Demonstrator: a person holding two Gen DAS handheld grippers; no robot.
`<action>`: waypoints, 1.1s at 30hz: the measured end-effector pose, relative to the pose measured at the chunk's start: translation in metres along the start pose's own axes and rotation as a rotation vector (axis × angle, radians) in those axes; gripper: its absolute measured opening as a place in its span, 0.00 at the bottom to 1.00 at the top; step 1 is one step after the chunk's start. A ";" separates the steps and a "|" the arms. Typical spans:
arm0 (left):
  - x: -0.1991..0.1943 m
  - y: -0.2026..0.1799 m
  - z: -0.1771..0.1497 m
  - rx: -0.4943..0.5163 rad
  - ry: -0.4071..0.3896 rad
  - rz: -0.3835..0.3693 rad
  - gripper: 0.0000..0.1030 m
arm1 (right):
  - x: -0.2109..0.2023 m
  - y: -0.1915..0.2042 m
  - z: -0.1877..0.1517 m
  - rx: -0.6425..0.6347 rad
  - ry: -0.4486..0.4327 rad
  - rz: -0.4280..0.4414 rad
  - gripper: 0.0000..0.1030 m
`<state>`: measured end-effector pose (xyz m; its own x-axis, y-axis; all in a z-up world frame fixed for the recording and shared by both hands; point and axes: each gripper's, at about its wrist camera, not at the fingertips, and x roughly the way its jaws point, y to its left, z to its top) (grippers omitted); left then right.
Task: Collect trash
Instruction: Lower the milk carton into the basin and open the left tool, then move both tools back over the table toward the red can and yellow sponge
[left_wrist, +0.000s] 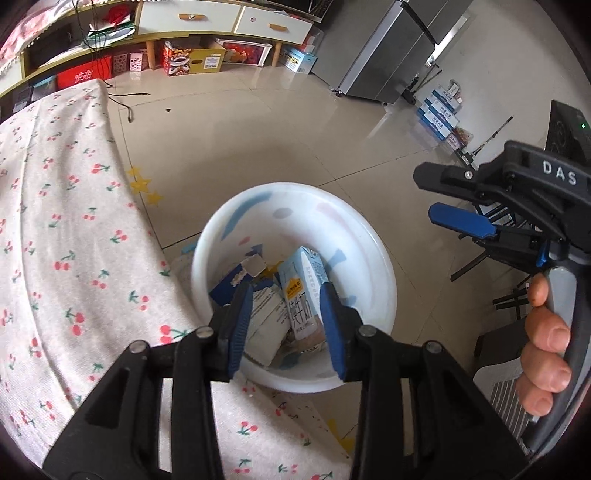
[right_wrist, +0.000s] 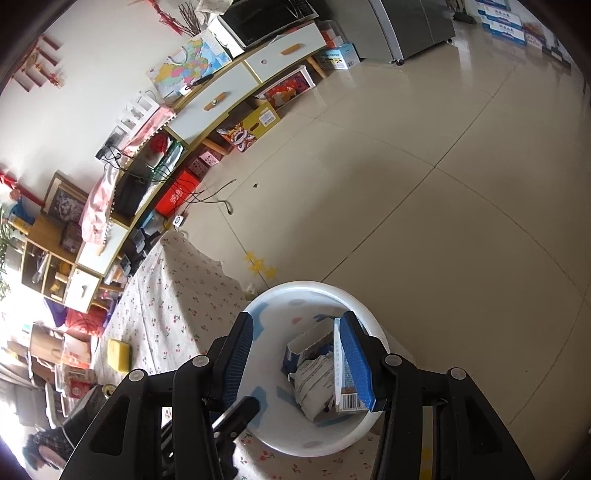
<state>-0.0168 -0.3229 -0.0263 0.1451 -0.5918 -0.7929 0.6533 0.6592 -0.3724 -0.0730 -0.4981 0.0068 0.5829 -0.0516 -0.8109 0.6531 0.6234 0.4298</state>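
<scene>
A white plastic basin (left_wrist: 373, 266) stands on the floor beside the table; it also shows in the right wrist view (right_wrist: 375, 334). It holds trash: a light blue milk carton (left_wrist: 301, 291), a white crumpled wrapper (left_wrist: 267, 325) and a blue box (left_wrist: 231, 282). In the right wrist view I see the carton (right_wrist: 338, 376), the wrapper (right_wrist: 314, 384) and the box (right_wrist: 308, 345). My left gripper (left_wrist: 286, 328) is open and empty above the basin. My right gripper (right_wrist: 301, 360) is open and empty above the basin; it also shows in the left wrist view (left_wrist: 436, 195).
The table with a cherry-print cloth (left_wrist: 62, 236) lies left of the basin. A yellow sponge (right_wrist: 119, 353) lies on it. A TV cabinet (left_wrist: 192, 22) with boxes beneath, a grey fridge (left_wrist: 399, 48) and stacked cartons (left_wrist: 439, 110) stand across the tiled floor.
</scene>
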 end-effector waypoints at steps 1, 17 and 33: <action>-0.006 0.005 -0.001 -0.010 -0.002 0.010 0.37 | 0.001 0.002 0.000 -0.008 0.004 -0.004 0.49; -0.108 0.098 -0.015 -0.107 -0.046 0.236 0.56 | 0.025 0.066 -0.019 -0.222 0.042 -0.058 0.53; -0.238 0.293 -0.040 -0.462 -0.163 0.479 0.57 | 0.061 0.148 -0.050 -0.456 0.117 -0.038 0.58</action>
<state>0.1101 0.0297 0.0335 0.4728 -0.2239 -0.8522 0.1106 0.9746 -0.1947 0.0347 -0.3695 0.0013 0.4872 -0.0087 -0.8733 0.3785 0.9032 0.2022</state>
